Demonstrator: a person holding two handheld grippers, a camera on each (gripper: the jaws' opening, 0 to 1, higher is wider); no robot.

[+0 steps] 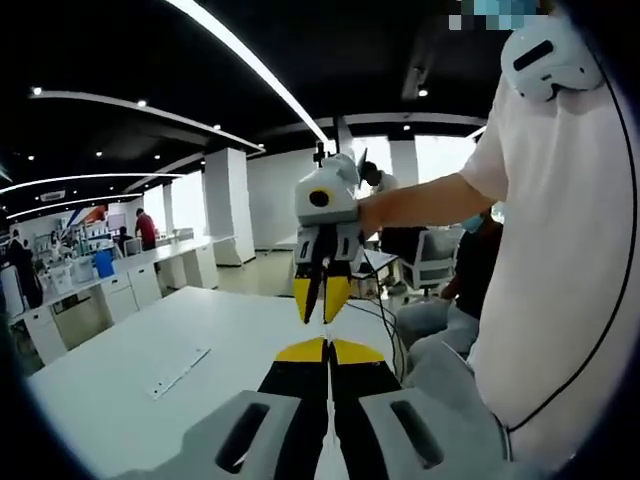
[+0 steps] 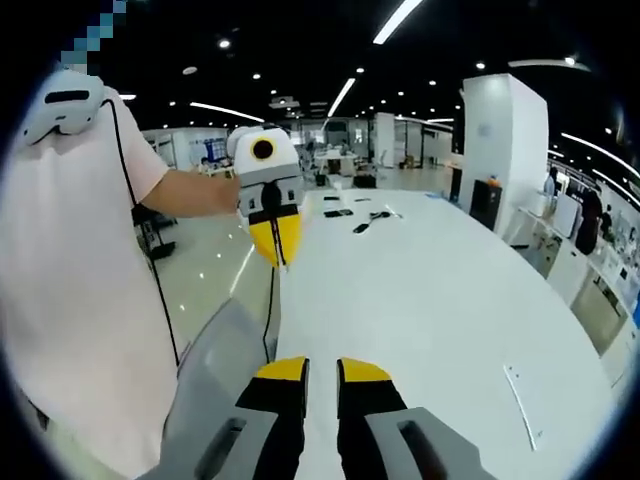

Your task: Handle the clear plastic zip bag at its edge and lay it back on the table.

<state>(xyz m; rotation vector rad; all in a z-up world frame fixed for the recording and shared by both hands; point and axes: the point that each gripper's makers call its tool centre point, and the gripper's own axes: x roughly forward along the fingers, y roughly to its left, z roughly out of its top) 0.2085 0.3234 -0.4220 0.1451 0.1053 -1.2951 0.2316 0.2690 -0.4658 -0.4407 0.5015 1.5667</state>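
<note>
Grippers face each other above a white table, both held up in the air by a person in a pale shirt. In the left gripper view, the left gripper shows its yellow-tipped jaws pressed together with nothing between them. Straight ahead of it and higher up hangs the right gripper, its tips pointing down and parted by a thin gap, holding nothing. In the right gripper view, the right gripper's own jaws stand a little apart and empty, and the left gripper hangs ahead and to the left of them, tips down and closed.

The clear zip bag lies flat on the table, below and to the left of the left gripper's jaws, well apart from both grippers. In the right gripper view it lies to the right of the right gripper's jaws, near the table edge. A few small dark items lie on the table's far end, too small to tell.
</note>
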